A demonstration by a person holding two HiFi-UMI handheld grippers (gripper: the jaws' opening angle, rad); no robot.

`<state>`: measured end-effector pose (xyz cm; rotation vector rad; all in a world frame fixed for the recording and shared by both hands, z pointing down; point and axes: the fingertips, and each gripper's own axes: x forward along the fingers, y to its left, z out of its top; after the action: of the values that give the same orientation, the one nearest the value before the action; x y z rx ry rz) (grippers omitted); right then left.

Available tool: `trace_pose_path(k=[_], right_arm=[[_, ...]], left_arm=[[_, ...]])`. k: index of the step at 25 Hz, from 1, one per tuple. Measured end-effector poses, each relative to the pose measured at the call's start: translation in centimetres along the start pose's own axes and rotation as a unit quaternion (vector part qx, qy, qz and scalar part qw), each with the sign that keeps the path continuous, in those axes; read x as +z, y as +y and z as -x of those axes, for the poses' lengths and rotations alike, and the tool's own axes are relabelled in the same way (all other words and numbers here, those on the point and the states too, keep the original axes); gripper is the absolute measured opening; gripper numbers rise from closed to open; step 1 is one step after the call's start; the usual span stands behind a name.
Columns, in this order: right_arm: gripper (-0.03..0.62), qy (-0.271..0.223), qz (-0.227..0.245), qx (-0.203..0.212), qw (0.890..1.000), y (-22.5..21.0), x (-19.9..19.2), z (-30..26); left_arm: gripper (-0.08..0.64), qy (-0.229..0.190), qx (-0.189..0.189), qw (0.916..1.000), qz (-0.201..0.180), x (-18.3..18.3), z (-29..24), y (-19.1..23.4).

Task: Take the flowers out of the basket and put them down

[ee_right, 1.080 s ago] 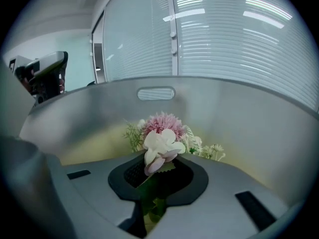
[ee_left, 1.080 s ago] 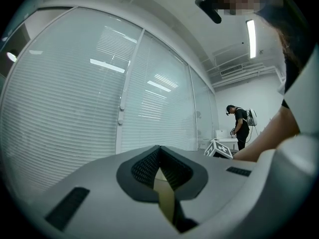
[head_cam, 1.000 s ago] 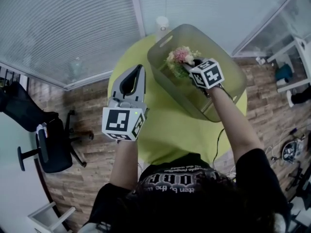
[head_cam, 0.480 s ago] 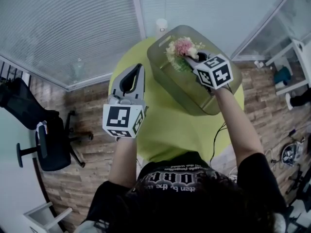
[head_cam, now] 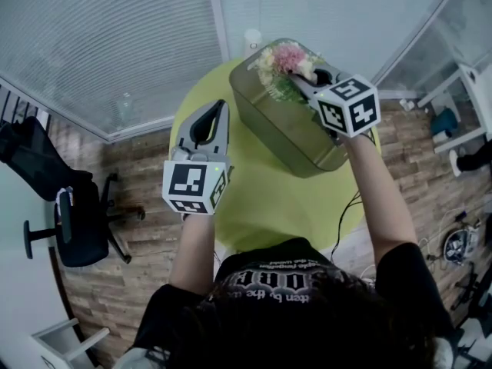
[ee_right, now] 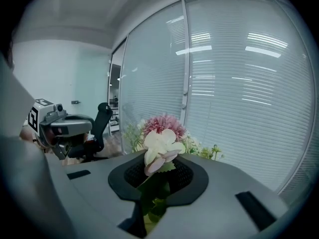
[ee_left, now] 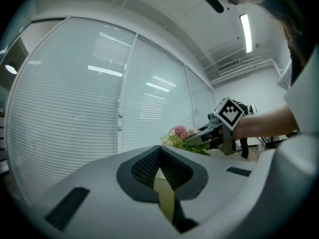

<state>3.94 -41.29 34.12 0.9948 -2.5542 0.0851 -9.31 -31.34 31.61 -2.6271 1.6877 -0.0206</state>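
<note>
The right gripper [head_cam: 306, 83] clenches its jaws on the flowers [head_cam: 281, 60] by the stems — high over the basket [head_cam: 296, 137], likely to clear its rim. The left gripper [head_cam: 222, 108] hovers over the worktop [head_cam: 261, 198], jaws together, empty.

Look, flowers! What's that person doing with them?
A person has a gripper in each hand. The right gripper is shut on the stems of a bunch of flowers and holds it up over the far end of the basket, which sits on a round green table. The flowers aren't put down yet. The left gripper is shut and empty, off to the side.
</note>
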Motion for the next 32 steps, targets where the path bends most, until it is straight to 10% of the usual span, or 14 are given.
trace_pose_path(k=[17, 32], right_arm=[[0.072, -0.059, 0.006, 0.022, 0.998, 4.1, 4.8, 5.4], [0.072, -0.08, 0.031, 0.044, 0.995, 7.3, 6.6, 9.0]], left_arm=[[0.0, 0.0, -0.003, 0.9985, -0.055, 1.6, 4.2, -3.7], [0.002, -0.027, 0.026, 0.9988, -0.031, 3.3, 8.0, -5.2]])
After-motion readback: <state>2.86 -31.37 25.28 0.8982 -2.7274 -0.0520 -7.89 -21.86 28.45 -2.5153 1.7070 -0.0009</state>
